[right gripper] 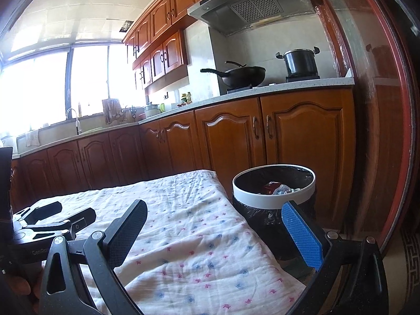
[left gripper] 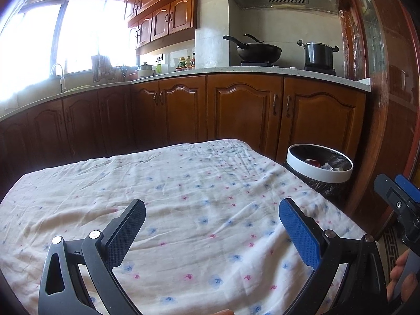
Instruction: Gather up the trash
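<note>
A round bin (left gripper: 319,166) with a white rim and black liner stands on the floor off the table's far right corner; red and white trash lies inside. The right wrist view shows the same bin (right gripper: 274,189) closer, behind my right gripper's blue finger. My left gripper (left gripper: 212,210) hovers open over the flowered cloth, nothing between its fingers. Above the table's right edge, my right gripper (right gripper: 214,211) is open and holds nothing. No loose trash shows on the cloth.
The table (left gripper: 183,197) is covered by a white cloth with blue and pink flowers. Wooden cabinets (left gripper: 236,110) run behind it, with a wok (left gripper: 258,51) and pot (left gripper: 317,53) on the stove. A wooden door frame (left gripper: 388,105) stands right of the bin.
</note>
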Tool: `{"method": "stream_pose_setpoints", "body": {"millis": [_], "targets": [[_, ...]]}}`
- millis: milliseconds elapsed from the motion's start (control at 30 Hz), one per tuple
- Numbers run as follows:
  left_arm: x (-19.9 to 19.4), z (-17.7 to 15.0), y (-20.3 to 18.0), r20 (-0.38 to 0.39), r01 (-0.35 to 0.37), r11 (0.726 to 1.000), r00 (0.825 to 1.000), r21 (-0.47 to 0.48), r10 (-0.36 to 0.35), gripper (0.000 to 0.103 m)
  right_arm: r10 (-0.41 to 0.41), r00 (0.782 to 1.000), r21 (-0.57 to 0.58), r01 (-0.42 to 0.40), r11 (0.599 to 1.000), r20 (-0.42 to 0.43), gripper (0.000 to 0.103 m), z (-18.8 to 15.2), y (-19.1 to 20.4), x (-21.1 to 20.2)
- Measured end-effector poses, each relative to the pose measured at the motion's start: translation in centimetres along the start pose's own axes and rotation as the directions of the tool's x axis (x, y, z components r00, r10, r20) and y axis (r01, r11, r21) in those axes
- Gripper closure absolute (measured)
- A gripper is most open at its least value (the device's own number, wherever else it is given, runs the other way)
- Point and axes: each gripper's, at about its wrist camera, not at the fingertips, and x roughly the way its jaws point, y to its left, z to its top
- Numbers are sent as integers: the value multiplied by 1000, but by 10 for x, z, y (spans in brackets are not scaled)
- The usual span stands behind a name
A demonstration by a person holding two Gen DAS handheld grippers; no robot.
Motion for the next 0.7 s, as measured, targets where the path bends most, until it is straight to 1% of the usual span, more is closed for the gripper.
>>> {"method": "stream_pose_setpoints", "body": {"millis": [700], "targets": [[-1, -1, 6, 13, 9, 1000, 1000, 10, -9, 1, 15, 1000, 9, -15, 1000, 4, 0, 0, 2, -2]]}}
